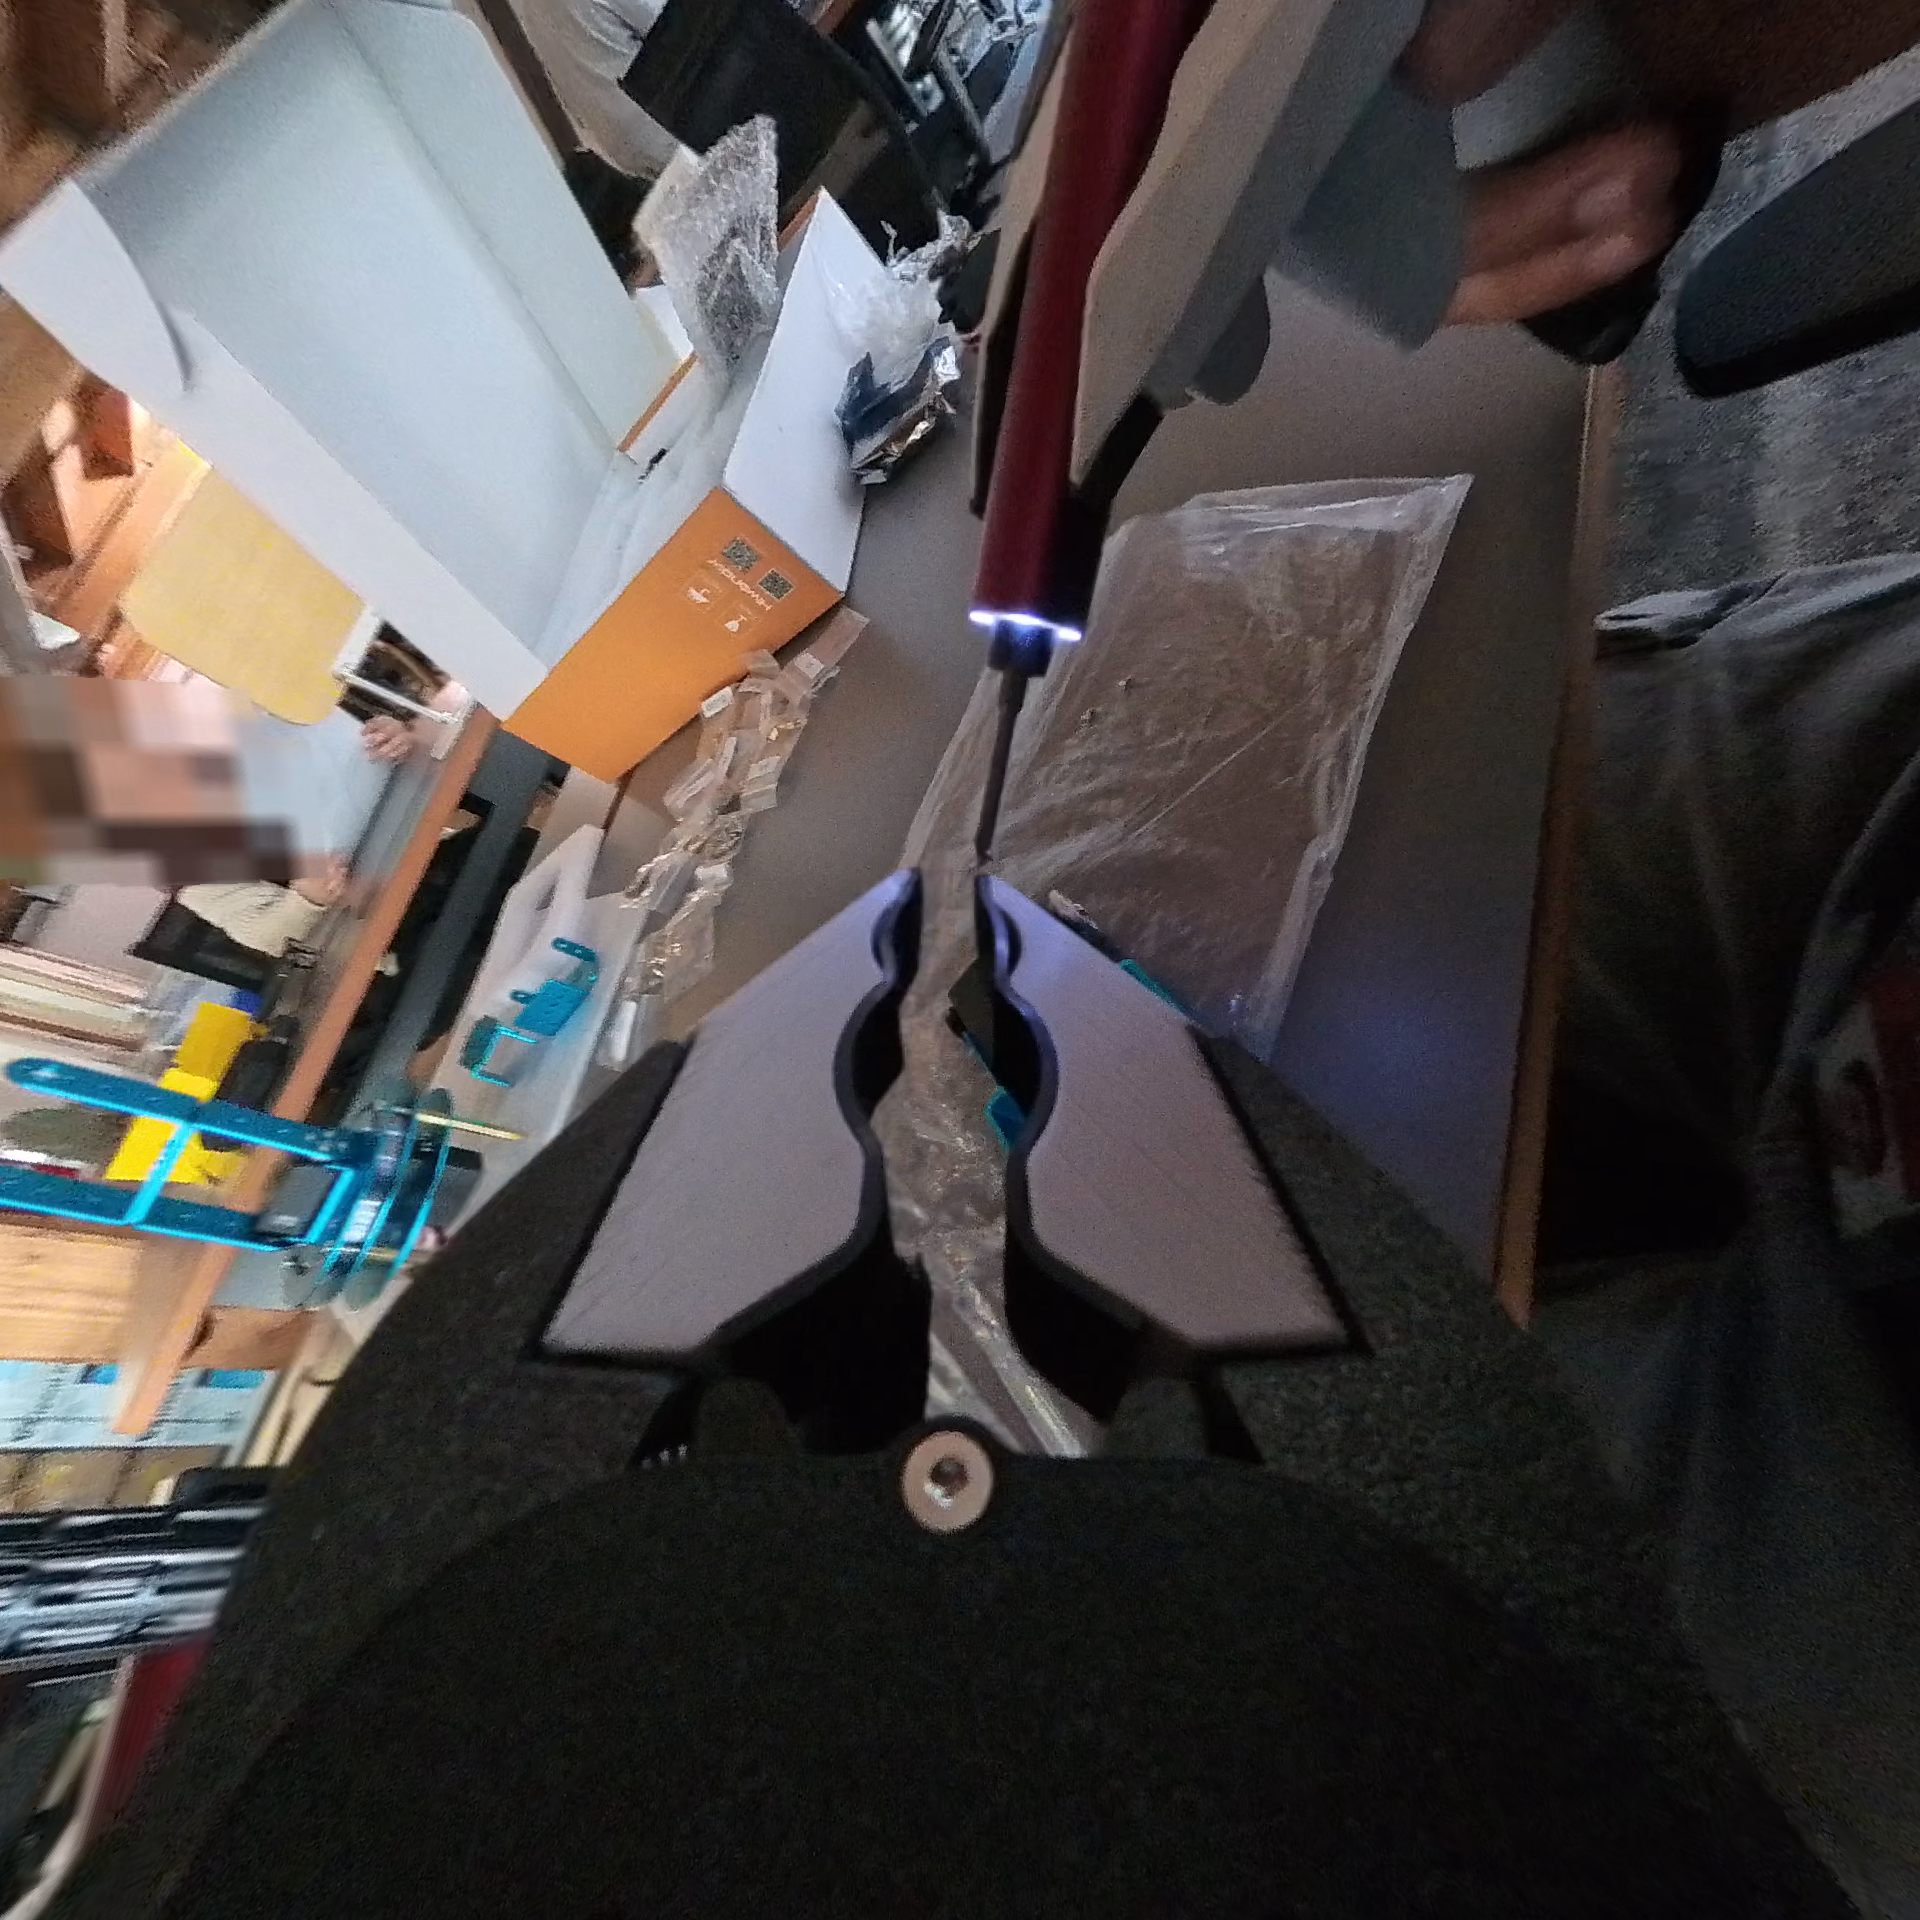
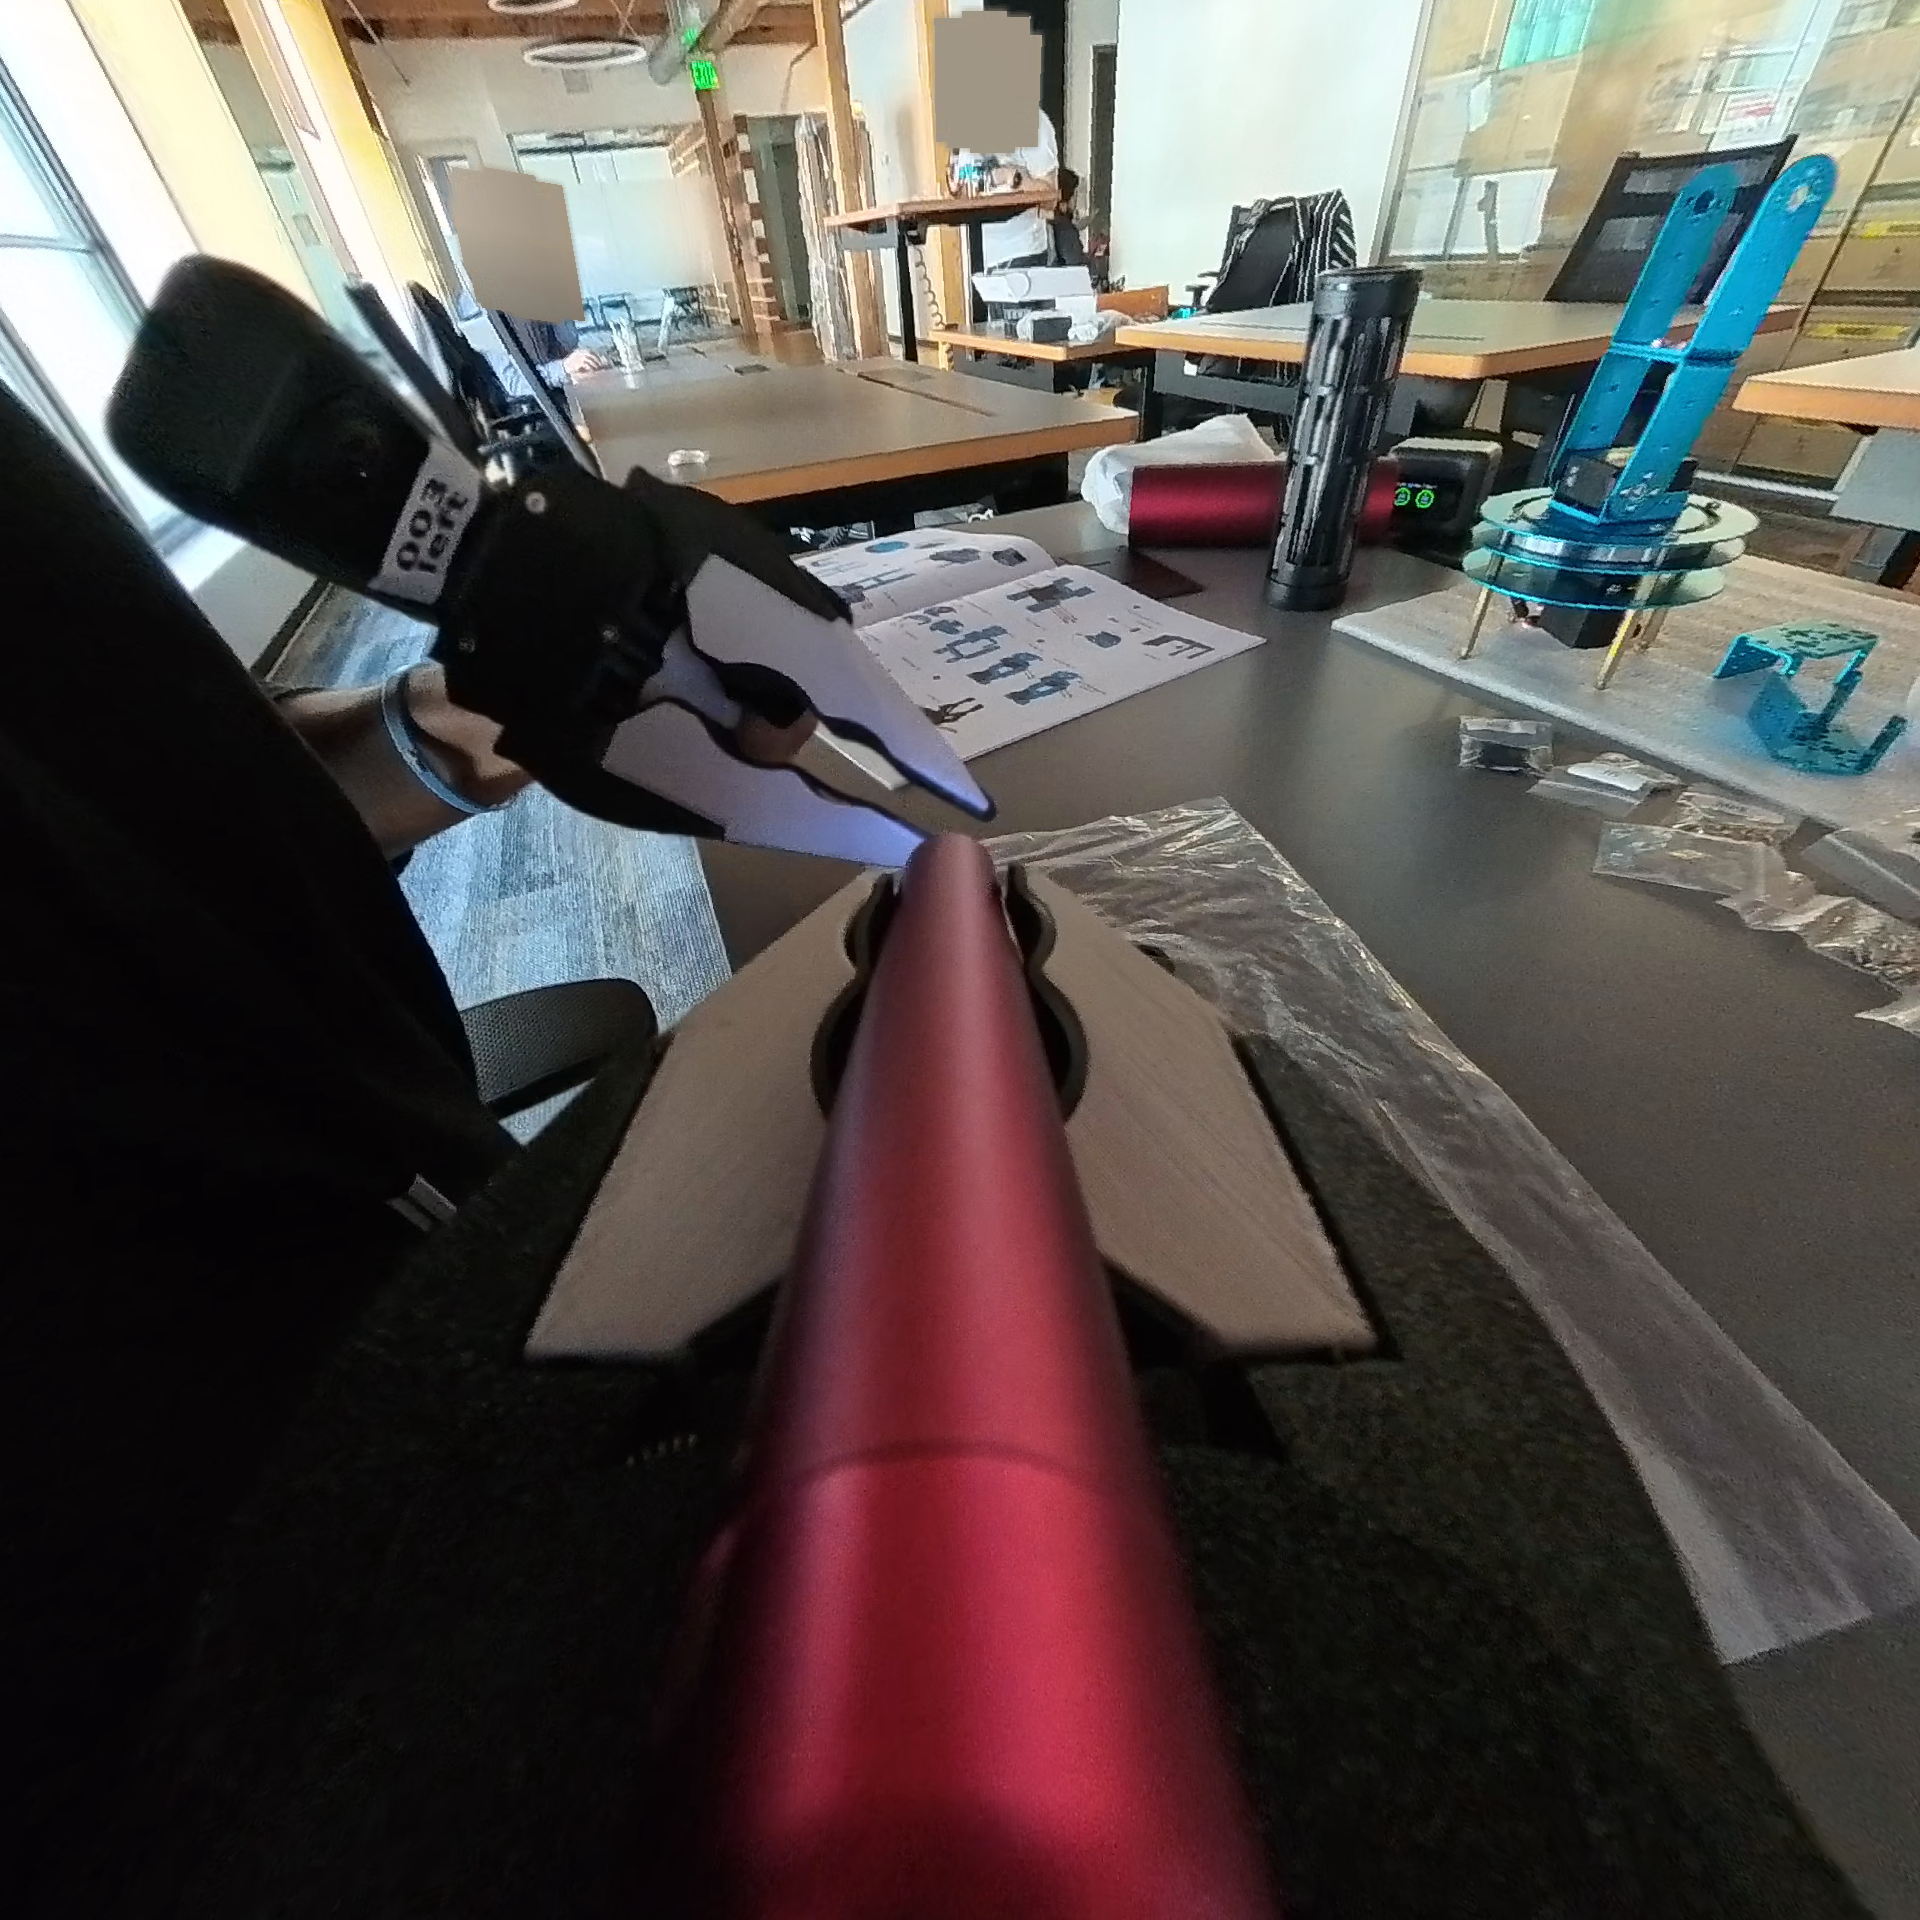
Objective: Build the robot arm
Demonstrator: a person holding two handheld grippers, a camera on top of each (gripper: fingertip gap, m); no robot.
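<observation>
Red screwdriver clamped lengthwise in right tongs, bit aimed at small black-and-blue part pinched by left tongs at 11 o'clock.

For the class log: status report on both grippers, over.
Right gripper shut on red screwdriver. Left gripper shut on small black part, bit at its tips. Plastic bag beneath.

Daylight from windows at left, room bright. Lit ring on red electric screwdriver casts bluish glare on left gripper fingers. Strong wide-angle distortion; edges smeared, near foreground soft, dark.
</observation>
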